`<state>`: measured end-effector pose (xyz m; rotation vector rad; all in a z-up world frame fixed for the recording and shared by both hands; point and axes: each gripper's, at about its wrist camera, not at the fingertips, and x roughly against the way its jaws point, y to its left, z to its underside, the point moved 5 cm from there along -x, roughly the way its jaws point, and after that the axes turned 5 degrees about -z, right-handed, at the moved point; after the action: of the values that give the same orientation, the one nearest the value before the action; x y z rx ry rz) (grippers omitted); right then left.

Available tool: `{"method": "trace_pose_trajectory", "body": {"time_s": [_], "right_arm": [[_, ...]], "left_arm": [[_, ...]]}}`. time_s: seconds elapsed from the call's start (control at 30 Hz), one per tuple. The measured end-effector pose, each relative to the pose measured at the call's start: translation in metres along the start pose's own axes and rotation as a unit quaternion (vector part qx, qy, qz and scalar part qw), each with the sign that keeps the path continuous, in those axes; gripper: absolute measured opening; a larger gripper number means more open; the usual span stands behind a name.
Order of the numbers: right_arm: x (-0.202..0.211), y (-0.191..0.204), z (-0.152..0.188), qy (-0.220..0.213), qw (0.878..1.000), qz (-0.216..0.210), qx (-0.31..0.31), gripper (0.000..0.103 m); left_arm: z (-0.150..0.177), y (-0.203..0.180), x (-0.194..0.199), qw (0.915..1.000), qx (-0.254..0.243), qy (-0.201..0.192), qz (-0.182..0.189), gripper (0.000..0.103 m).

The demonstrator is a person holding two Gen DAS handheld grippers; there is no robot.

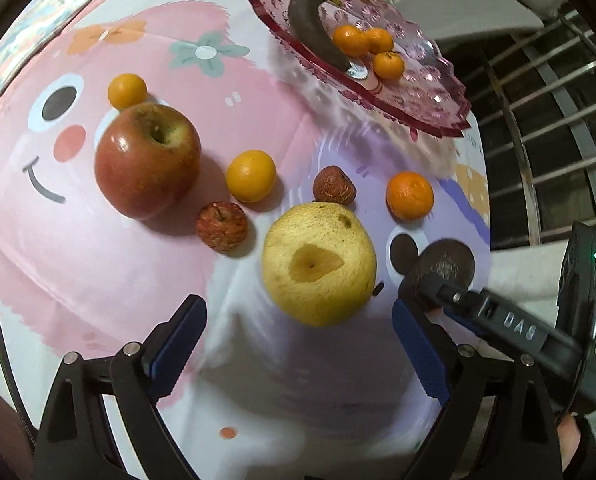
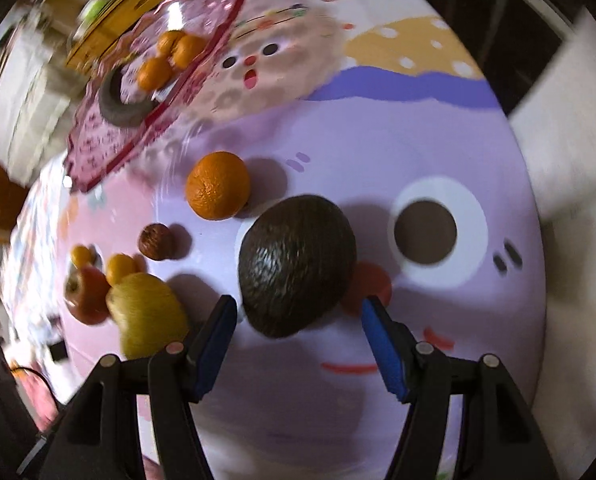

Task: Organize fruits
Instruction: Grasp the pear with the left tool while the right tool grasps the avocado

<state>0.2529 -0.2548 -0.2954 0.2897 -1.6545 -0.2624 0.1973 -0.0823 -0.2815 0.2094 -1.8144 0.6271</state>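
A pink glass plate (image 1: 430,92) at the back holds a blackened banana (image 1: 310,24) and three small oranges (image 1: 362,40). On the cloth lie a red apple (image 1: 148,160), a yellow pear (image 1: 320,264), two wrinkled red fruits (image 1: 221,226), several oranges (image 1: 251,176) and a dark avocado (image 2: 296,266). My left gripper (image 1: 298,332) is open just before the pear. My right gripper (image 2: 298,332) is open with the avocado just beyond its blue pads, apart from them. It also shows in the left wrist view (image 1: 426,292).
The cartoon-print cloth (image 1: 98,260) covers the table. A metal rack (image 1: 546,120) stands beyond the right edge. The plate also shows in the right wrist view (image 2: 110,140), at upper left, with an orange (image 2: 218,186) below it.
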Motion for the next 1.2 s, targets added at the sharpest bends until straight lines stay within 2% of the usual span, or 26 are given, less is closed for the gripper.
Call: {"method": "trace_pose_trajectory", "body": {"time_s": [0.2, 0.33, 0.5, 0.77, 0.87, 0.9, 1.03, 1.2], "right_arm": [[-0.01, 0.011, -0.005, -0.004, 0.997, 0.012, 0.082, 0.065], [-0.016, 0.011, -0.008, -0.001, 0.996, 0.005, 0.093, 0.066], [-0.015, 0.011, -0.012, -0.018, 0.994, -0.002, 0.108, 0.065], [-0.012, 0.008, -0.013, -0.034, 0.99, -0.018, 0.135, 0.064], [-0.013, 0.009, -0.013, -0.034, 0.987, -0.026, 0.153, 0.063], [-0.013, 0.01, -0.012, -0.034, 0.986, -0.028, 0.161, 0.063], [-0.013, 0.013, -0.01, -0.027, 0.982, -0.042, 0.182, 0.062], [-0.006, 0.023, -0.007, -0.026, 0.975, -0.041, 0.215, 0.061]], "left_arm": [[0.001, -0.007, -0.016, 0.9993, 0.033, -0.019, 0.003, 0.093], [-0.005, -0.011, -0.024, 0.9988, 0.04, -0.027, -0.012, 0.093], [-0.014, -0.013, -0.027, 0.9981, 0.041, -0.041, -0.022, 0.093], [-0.016, -0.015, -0.035, 0.997, 0.049, -0.043, -0.042, 0.086], [-0.016, -0.015, -0.038, 0.9968, 0.055, -0.044, -0.038, 0.076], [-0.016, -0.016, -0.039, 0.9968, 0.058, -0.046, -0.03, 0.069], [-0.014, -0.019, -0.039, 0.9967, 0.056, -0.045, -0.037, 0.068], [-0.007, -0.017, -0.03, 0.9972, 0.053, -0.036, -0.037, 0.068]]}}
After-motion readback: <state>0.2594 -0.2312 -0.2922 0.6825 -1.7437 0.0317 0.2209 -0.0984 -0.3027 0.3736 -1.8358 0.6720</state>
